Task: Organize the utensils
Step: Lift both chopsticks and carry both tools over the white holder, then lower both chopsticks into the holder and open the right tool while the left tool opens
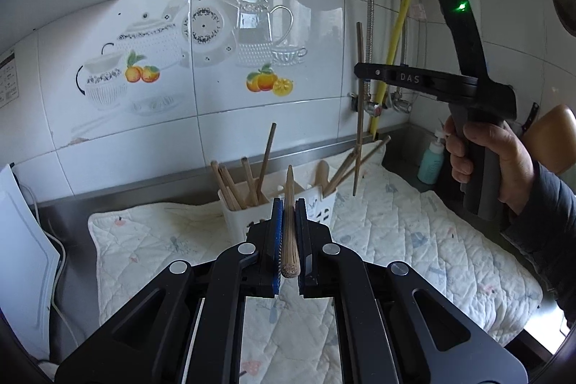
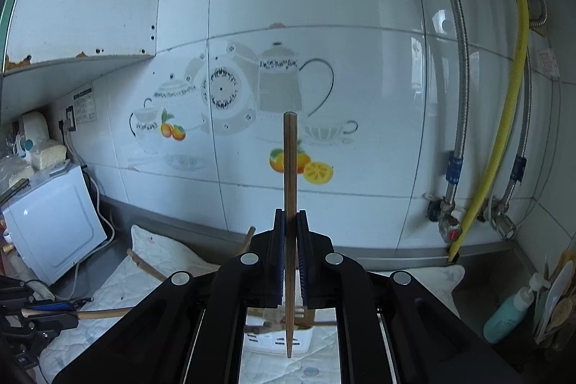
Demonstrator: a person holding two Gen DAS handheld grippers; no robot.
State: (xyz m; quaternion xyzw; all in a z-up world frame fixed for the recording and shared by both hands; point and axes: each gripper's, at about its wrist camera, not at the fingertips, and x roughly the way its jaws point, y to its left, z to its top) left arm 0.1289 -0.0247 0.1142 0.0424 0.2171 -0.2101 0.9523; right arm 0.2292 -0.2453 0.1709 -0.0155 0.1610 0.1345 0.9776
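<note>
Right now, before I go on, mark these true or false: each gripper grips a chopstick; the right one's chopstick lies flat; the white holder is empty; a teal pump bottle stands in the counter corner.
1. Each gripper grips a chopstick. True: the left gripper clamps a light wooden chopstick, the right gripper a darker brown chopstick.
2. The right one's chopstick lies flat. False: it stands upright.
3. The white holder is empty. False: several chopsticks stand in it.
4. A teal pump bottle stands in the counter corner. True.
</note>
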